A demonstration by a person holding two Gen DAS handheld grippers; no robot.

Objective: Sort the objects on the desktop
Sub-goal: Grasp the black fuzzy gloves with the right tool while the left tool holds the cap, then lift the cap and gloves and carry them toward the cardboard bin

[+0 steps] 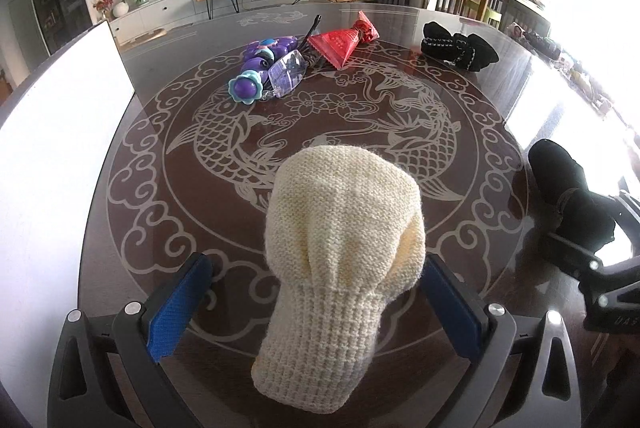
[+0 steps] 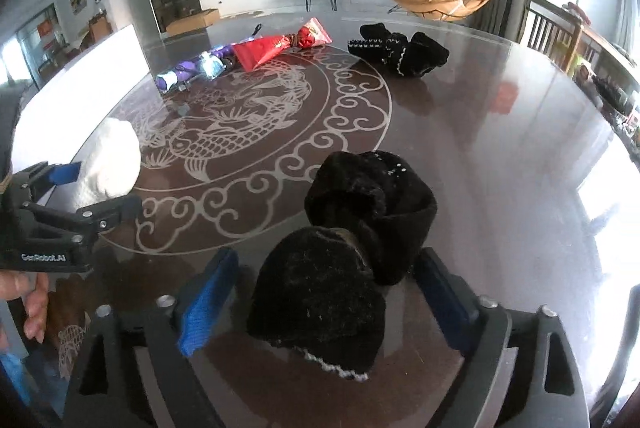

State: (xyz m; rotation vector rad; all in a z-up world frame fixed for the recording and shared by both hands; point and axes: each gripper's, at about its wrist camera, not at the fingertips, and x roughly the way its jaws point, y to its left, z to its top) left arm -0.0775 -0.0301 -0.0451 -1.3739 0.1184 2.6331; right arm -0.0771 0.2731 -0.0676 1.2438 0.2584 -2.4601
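A: Cream knit mitten [image 1: 340,268] lies on the glass surface [image 1: 140,156] between the left tool's [image 1: 320,308] spread pads, right?

B: Yep, not pinched. Black mitten [image 2: 344,256] sits likewise inside the right tool [image 2: 324,304], jaws wide, nothing gripped.

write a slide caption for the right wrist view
Open right tongs straddle a black glove on the glass table; its twin lies beyond.

Cream knit glove [image 1: 340,248] lies flat mid-table; crumpled black glove [image 2: 348,256] nearby; another black glove [image 2: 400,48], purple toy [image 1: 260,68], red packet [image 1: 340,42] far.
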